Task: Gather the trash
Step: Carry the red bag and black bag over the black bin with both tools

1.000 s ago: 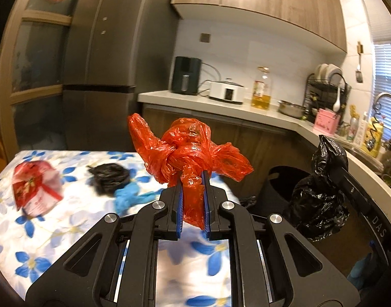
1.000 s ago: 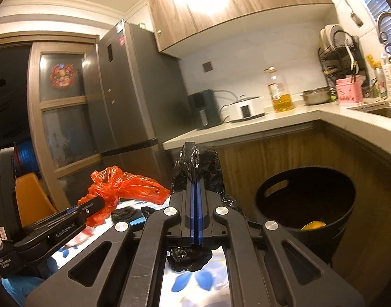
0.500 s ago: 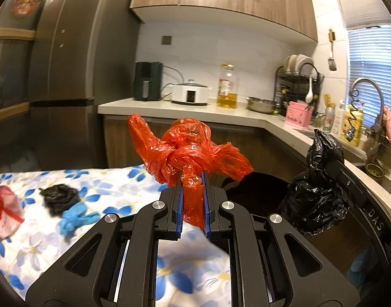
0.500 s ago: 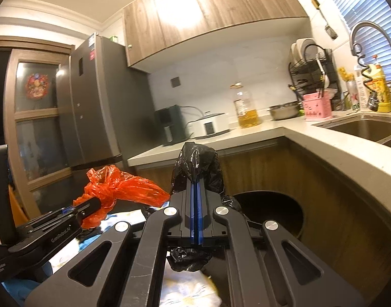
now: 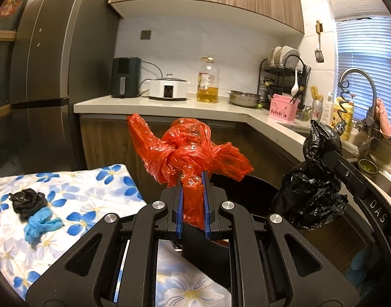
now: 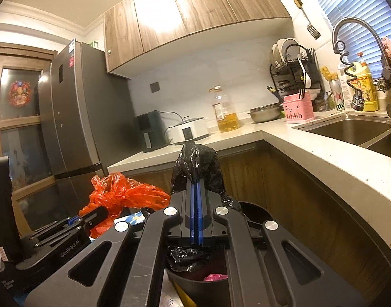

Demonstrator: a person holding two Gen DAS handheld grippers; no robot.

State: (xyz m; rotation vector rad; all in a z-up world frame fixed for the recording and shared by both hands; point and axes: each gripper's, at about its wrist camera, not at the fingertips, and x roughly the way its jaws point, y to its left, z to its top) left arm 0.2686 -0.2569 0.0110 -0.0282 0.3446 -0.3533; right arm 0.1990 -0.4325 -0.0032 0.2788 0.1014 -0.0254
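The left gripper (image 5: 192, 179) is clamping a knotted red bag (image 5: 189, 151) just below the knot, its blue pads pressed on the plastic. The right gripper (image 6: 195, 179) is pinching the neck of a black bag (image 6: 195, 162), jaws almost meeting, with the bulk of the bag hanging beneath. Both are being carried over the black bin (image 6: 254, 212) that sits at the foot of the cabinets, beside the table (image 5: 75, 192) with its blue-flower cloth.

To my eye, this is the drop step. Doing it well means getting each bag squarely above the bin mouth before letting go, not just near the rim. The black bag is looking closer to being above it; the red one seems to be hanging nearer the table edge, so I would bring it further across first. Opening one gripper at a time would be keeping the bags from snagging each other. Thin film may be clinging to the pads, so a wide opening should help.

A small black bag (image 5: 27, 202) and a blue glove (image 5: 40, 223) are lying touching on the cloth, waiting their turn.

As for writing, the left gripper's side is reading "GenRobot.AI" in the right view, and the right gripper's side is showing "DAS" in the left view. The labels on the oil bottle (image 5: 207, 81) and on the containers by the sink are too small to read.
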